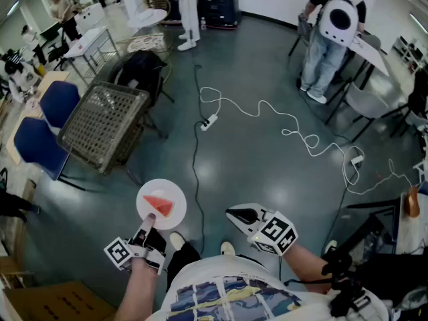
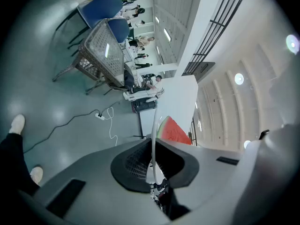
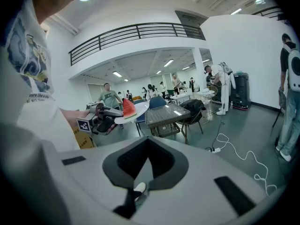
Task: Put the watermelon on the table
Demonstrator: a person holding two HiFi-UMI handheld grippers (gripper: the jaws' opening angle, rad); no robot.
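**A:** Red wedge on white. That the watermelon slice [image 1: 159, 206]? Where's it sit?

**B:** Yep. It's on a round white plate [image 1: 152, 187], approx mid-plate. The plate's held up over the grey floor [image 1: 254, 159], well apart from the mesh-top table [image 1: 100, 122].

**A:** Which way's it pointing?

**B:** In the head view the broad edge runs across the plate twd the far rim. The tip comes back twd the rim nearest the left gripper [image 1: 147, 225]. The right gripper view shows thin green rind on the side away from that gripper, and the red face w/ its peak up.

**A:** Long axis?

**B:** Roughly crosswise to the left jaws.

**A:** And vs the jaws?

**B:** It's not btwn them. The left jaws are clamped on the plate's near rim. In the left gripper view the plate is edge-on, a thin white line pinched btwn the black pads [image 2: 131, 165]. The slice sits beyond the tips on the plate's top face, clear of the pads.

**A:** Right gripper [image 1: 231, 212]?

**B:** It's to the right of the plate, near but not touching. In its own view the jaws are a little apart w/ nothing btwn them, just floor and a white shoe [image 3: 139, 187] thru the gap.

**A:** Anything else?

**B:** A white cable [image 1: 294, 129] snakes over the floor. Blue chairs [image 1: 59, 102] stand by the table's left side, and ppl are standing farther off.
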